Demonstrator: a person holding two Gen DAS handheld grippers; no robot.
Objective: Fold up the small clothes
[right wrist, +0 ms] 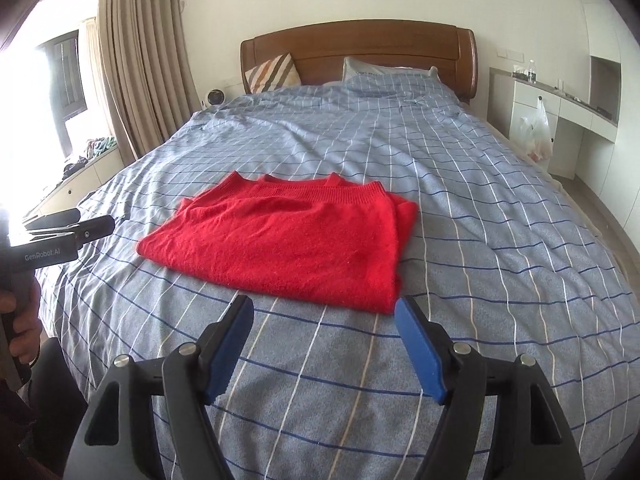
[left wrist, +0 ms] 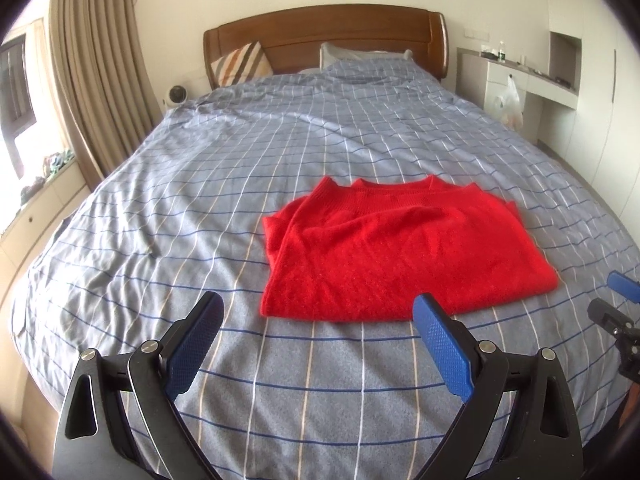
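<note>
A red knit sweater (left wrist: 400,248) lies folded into a compact rectangle on the blue checked bed cover (left wrist: 280,152); it also shows in the right wrist view (right wrist: 288,240). My left gripper (left wrist: 318,312) is open and empty, just short of the sweater's near edge. My right gripper (right wrist: 324,308) is open and empty, just short of the sweater's near right corner. The right gripper's tip shows at the right edge of the left wrist view (left wrist: 618,304). The left gripper shows at the left of the right wrist view (right wrist: 68,228).
A wooden headboard (right wrist: 360,48) with a striped cushion (right wrist: 274,72) and a pillow (right wrist: 384,70) stands at the far end. Curtains (right wrist: 136,64) and a window ledge are on the left. A white desk with a hanging plastic bag (right wrist: 536,130) is on the right.
</note>
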